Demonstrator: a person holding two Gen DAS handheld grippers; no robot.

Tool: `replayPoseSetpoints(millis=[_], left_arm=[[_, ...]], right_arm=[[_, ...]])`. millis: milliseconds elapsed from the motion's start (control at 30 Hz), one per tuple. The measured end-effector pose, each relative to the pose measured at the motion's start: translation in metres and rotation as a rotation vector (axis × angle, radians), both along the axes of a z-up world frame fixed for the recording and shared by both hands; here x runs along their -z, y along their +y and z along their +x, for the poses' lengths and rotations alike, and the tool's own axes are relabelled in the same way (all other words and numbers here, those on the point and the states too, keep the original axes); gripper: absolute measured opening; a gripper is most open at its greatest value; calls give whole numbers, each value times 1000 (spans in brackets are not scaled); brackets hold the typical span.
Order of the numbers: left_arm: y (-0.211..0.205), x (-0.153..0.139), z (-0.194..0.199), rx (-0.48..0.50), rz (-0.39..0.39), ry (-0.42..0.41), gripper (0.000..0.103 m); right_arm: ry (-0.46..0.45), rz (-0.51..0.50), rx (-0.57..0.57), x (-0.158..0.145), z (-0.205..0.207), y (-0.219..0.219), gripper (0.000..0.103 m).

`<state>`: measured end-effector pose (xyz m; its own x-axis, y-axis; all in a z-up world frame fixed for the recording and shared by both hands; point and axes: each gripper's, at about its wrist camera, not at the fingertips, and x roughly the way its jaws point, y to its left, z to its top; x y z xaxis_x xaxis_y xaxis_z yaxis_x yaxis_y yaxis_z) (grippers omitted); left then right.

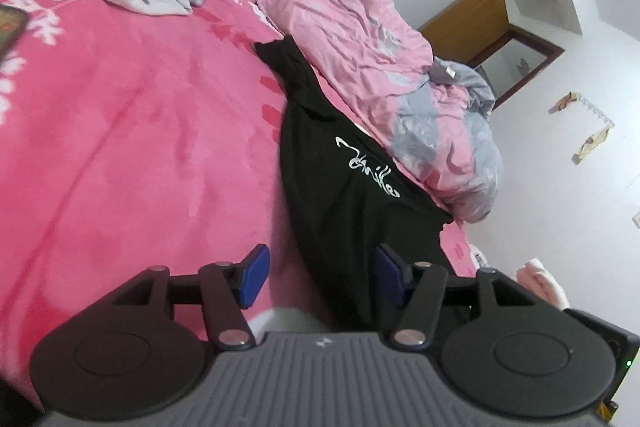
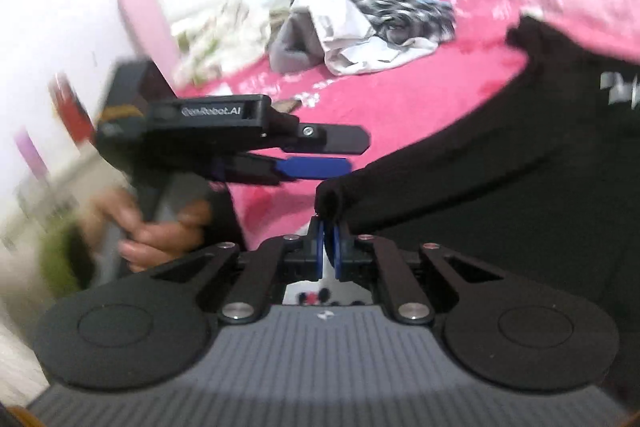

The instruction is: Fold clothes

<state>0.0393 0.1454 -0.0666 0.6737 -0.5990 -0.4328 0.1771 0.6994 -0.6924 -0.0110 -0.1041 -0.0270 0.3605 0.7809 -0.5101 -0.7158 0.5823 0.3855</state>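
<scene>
Right gripper [image 2: 328,239]: my jaws pinch a black shirt [image 2: 500,167] edge.
Left gripper [image 1: 320,277]: spread, empty — just beside the shirt's near end.
Shirt: along the pink sheet [image 1: 120,147], against the rumpled quilt [image 1: 360,27].
Risk: thin pinch may slip if I tug — fabric bunches.
Room: white walls, wooden door [image 1: 476,15].
</scene>
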Motion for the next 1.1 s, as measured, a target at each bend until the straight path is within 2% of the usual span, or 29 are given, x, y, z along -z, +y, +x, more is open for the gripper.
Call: replayPoseSetpoints(millis=[67, 167, 233, 300, 367, 433, 533, 633, 767, 867, 967, 1100], left_arm=[[-7, 2, 6, 1, 40, -5, 58], [-15, 6, 9, 7, 102, -15, 58], [-18, 9, 8, 12, 132, -25, 54], [-19, 11, 4, 3, 163, -46, 44], [-19, 13, 0, -5, 192, -65, 18], [-19, 15, -4, -11, 207, -72, 12], [-20, 19, -11, -5, 212, -85, 12], [-21, 21, -18, 0, 224, -108, 15], [-22, 24, -23, 15, 244, -148, 16], [-20, 28, -25, 29, 234, -176, 17], [-14, 34, -25, 39, 178, -187, 18], [-9, 39, -26, 47, 140, -203, 18]], right_arm=[[82, 50, 0, 8, 7, -9, 8], [155, 35, -47, 11, 12, -11, 16], [190, 111, -106, 1, 19, -20, 16], [205, 202, -84, -15, 37, -34, 16], [219, 255, -16, -29, 66, -44, 16], [237, 257, 129, -36, 110, -51, 17], [332, 265, 359, -27, 188, -53, 22], [446, 301, 499, -2, 259, -47, 22], [501, 250, 653, 28, 325, -30, 23], [577, 259, 724, 49, 345, -22, 23], [520, 277, 739, 47, 346, -14, 22], [433, 280, 724, 38, 347, -4, 5]])
